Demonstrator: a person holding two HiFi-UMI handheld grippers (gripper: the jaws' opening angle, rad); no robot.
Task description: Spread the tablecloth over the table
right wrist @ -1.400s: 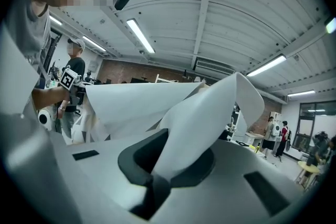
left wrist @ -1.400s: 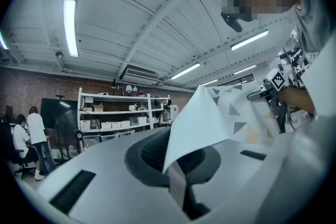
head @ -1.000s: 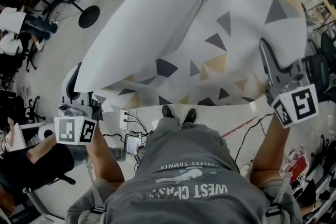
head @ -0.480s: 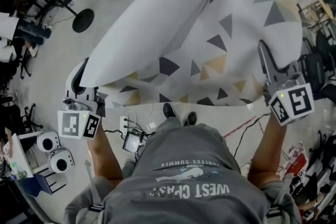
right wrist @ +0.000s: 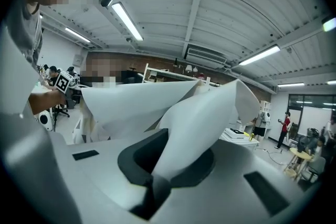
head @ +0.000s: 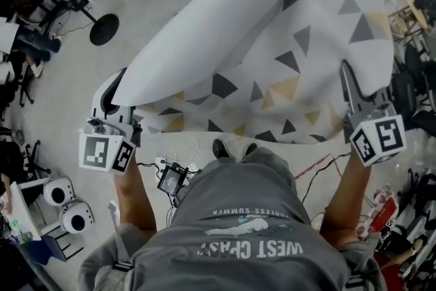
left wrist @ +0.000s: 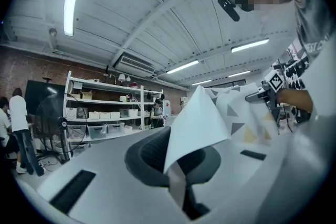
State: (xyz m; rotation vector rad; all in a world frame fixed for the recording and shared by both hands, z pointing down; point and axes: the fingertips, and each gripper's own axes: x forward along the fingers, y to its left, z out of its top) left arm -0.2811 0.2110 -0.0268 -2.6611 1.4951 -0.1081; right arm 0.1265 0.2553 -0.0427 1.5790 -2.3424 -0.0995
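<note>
The tablecloth (head: 300,78), white with grey and tan triangles, is stretched out in front of me. Its plain white underside (head: 204,31) is folded over along the left. The table itself is hidden beneath it. My left gripper (head: 117,88) is shut on the near left corner. In the left gripper view that corner (left wrist: 197,123) rises from the pinch of the left gripper (left wrist: 178,186). My right gripper (head: 347,71) is shut on the near right corner. The right gripper view shows the cloth (right wrist: 194,123) billowing up out of the right gripper (right wrist: 152,183).
On the floor near my shoes (head: 219,148) lie cables and a small device (head: 170,179). A black round stand base (head: 103,29) sits at the left and two white round units (head: 58,191) at the lower left. Chairs (head: 409,88) crowd the right edge. Shelving (left wrist: 105,113) stands beyond.
Both grippers have shifted with their cloth corners. The white folded-over part has slid toward the upper right. The hanging near hem no longer shows, and one shoe is now covered.
</note>
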